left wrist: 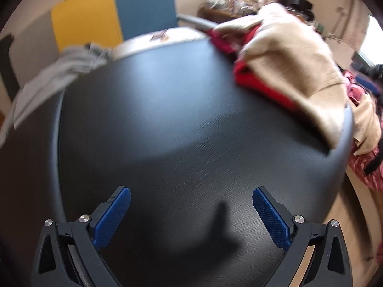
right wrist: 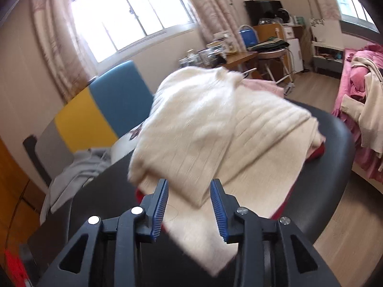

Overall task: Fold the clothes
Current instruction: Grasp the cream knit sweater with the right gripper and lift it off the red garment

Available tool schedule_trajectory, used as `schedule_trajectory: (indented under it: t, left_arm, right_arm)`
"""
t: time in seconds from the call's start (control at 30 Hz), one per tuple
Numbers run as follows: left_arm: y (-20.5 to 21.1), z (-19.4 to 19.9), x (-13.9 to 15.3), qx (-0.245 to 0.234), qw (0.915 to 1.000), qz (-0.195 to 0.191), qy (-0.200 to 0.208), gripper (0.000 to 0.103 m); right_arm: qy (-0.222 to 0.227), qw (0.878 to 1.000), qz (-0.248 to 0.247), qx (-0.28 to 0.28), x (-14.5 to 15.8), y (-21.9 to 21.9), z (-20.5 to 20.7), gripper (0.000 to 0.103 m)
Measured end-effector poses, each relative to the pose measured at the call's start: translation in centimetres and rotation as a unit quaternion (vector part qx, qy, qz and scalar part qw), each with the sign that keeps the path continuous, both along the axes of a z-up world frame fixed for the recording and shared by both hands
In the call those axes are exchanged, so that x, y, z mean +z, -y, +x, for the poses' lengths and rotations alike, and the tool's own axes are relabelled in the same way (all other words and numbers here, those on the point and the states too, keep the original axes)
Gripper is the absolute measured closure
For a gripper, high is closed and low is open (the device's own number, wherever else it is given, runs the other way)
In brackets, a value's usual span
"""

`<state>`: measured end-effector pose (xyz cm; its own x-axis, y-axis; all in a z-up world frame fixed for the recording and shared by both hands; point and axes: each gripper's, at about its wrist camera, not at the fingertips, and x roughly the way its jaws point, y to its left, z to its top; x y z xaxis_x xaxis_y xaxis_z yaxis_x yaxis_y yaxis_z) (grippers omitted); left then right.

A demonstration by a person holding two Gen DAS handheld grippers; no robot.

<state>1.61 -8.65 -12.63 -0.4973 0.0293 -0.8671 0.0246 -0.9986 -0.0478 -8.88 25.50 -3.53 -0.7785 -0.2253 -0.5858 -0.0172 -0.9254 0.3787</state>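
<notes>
A folded cream knit sweater (right wrist: 215, 129) lies on a red garment (right wrist: 316, 153) at the right side of the black round table (right wrist: 335, 155). My right gripper (right wrist: 188, 191) hovers over the sweater's near corner, its jaws partly apart, with fabric lying between and under them; the blue pads do not press on it. In the left wrist view the same cream sweater (left wrist: 294, 55) and red garment (left wrist: 258, 83) sit at the far right. My left gripper (left wrist: 191, 205) stands wide open above the bare black table (left wrist: 167, 119), with nothing between its fingers.
A grey garment (left wrist: 59, 71) hangs over the table's far left edge. Behind it stands a blue and yellow chair (left wrist: 143, 4). A pink bed (right wrist: 347, 91) with more cream clothes is to the right. Desks, a stool and clutter line the window wall.
</notes>
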Motion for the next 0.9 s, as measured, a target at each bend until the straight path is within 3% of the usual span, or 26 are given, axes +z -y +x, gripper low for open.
schedule_trajectory:
  t: [0.23,0.37,0.43,0.5,0.63,0.67,0.77,0.9]
  left_arm:
    - [1.6,0.4,-2.1,0.023,0.9996,-0.012,0.011,0.000]
    - [1.7,0.4,-2.3,0.020,0.9996,-0.019,0.001,0.000]
    - [1.6,0.4,-2.5,0.023,0.9996,-0.018,-0.007,0.000]
    - [1.5,0.5,-2.5,0.021,0.9995,-0.020,-0.015,0.000]
    - [1.6,0.6,-2.6,0.028,0.9992,-0.016,-0.022,0.000]
    - [1.6,0.7,-2.6,0.031,0.9992,-0.015,-0.022,0.000]
    - [1.3,0.1,-2.7,0.032,0.9992,-0.016,-0.020,0.000]
    - [2.5,0.8,-1.9,0.048,0.9988,-0.004,-0.013,0.000]
  right_arm:
    - [0.041,0.998,-0.012,-0.049,-0.8,-3.1,-9.9,0.050]
    - [0.051,0.995,-0.050,-0.069,-2.7,-4.3,-13.1,0.047]
    - [0.049,0.996,-0.046,-0.067,-3.1,-4.0,-13.5,0.045]
    - [0.051,0.996,-0.036,-0.062,-3.2,-3.9,-13.3,0.049]
    - [0.052,0.998,-0.005,-0.040,-2.2,-2.7,-12.7,0.088]
    - [0.049,0.998,0.011,-0.033,-1.7,-2.1,-12.4,0.093]
    - [0.030,0.999,0.026,0.014,0.1,0.7,-11.5,0.094]
    - [0.006,0.990,0.018,0.139,2.2,8.0,-9.1,0.094]
